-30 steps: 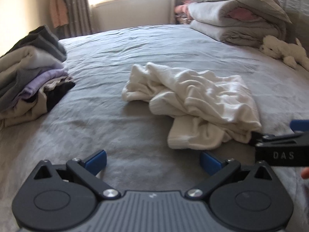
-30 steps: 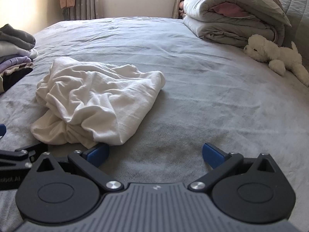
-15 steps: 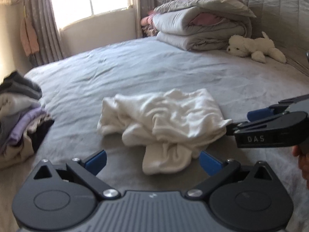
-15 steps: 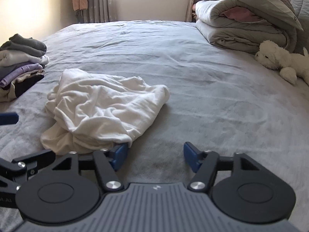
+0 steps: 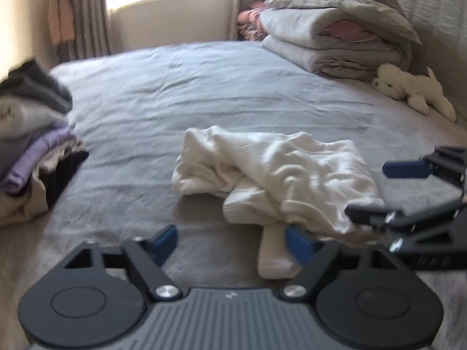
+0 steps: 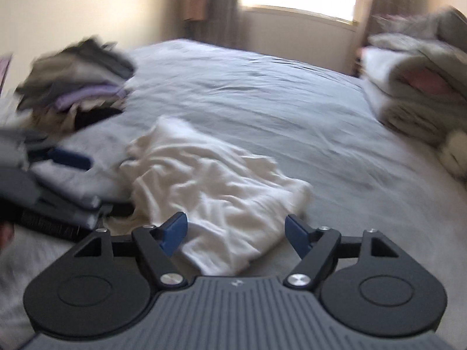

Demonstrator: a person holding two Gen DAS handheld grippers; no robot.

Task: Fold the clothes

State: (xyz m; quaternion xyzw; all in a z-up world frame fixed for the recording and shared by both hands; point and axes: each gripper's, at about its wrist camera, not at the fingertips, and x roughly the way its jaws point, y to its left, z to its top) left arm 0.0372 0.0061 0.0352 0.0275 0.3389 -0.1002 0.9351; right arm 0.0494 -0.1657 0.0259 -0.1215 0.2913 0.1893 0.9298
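A plain white garment (image 5: 280, 178) is seen crumpled on the grey bedsheet (image 5: 204, 87). At the bed's left edge, a stack of clothes (image 5: 32, 137) is layered in dark grey, pale grey, lilac, cream and black. Blue pads (image 5: 163, 239) are carried on black gripper fingers. A white plush toy (image 5: 408, 87) and grey folded duvets (image 5: 338, 40) with a pink fold are found at the far right corner

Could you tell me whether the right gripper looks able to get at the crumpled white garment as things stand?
Probably yes: the right gripper is open right at the white garment's near edge, with cloth already between its fingers and nothing blocking.
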